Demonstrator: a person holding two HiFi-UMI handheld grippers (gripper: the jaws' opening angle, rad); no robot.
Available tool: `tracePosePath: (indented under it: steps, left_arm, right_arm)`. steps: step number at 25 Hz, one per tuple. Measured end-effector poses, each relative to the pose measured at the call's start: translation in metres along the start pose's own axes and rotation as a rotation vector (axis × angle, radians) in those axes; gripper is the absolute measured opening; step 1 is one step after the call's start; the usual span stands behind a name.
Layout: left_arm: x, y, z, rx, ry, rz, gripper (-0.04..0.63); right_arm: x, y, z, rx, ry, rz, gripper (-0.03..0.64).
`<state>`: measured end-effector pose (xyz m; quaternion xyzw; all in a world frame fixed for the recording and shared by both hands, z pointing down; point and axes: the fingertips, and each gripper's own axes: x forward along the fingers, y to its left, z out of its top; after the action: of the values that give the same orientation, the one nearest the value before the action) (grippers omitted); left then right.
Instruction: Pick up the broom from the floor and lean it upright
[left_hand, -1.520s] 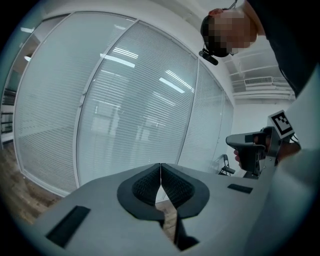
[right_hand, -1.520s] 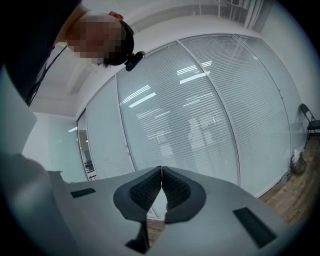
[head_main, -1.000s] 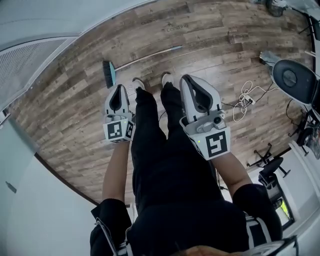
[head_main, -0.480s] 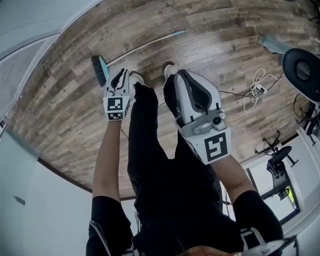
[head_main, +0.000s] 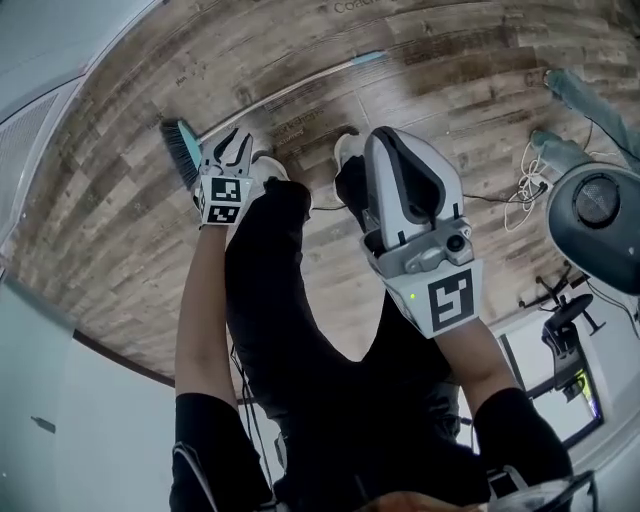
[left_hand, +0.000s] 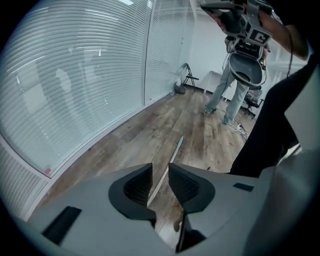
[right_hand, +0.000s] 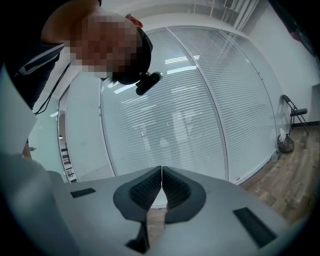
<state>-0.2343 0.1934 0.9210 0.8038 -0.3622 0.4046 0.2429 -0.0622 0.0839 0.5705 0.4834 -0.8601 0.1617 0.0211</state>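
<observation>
Head view: broom (head_main: 181, 152) flat on floor (head_main: 120, 230), brush end toward floor's left edge. Left claw (head_main: 235, 140) just beside brush end, right claw (head_main: 388, 138) further right.

Left gripper view: jaws apart, just been opening, broom handle visible through gap, pads not on it.

Right gripper view: right claw pinched shut, empty, blinds (right_hand: 200, 100) behind.

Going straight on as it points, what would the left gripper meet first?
Probably the broom handle on the floor, seen between the jaws of the left gripper, which have just been opening.
</observation>
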Motion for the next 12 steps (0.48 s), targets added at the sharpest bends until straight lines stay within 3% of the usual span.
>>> tracePosePath:
  steps: [3, 12]
  left_arm:
    - [0.036, 0.006, -0.026, 0.058, 0.031, -0.019, 0.107]
    - [0.118, 0.021, -0.109, 0.135, 0.198, -0.038, 0.13]
  right_arm:
    - [0.014, -0.002, -0.029, -0.015, 0.002, 0.023, 0.018]
    - [0.028, 0.001, -0.108, -0.006, 0.108, 0.119, 0.018]
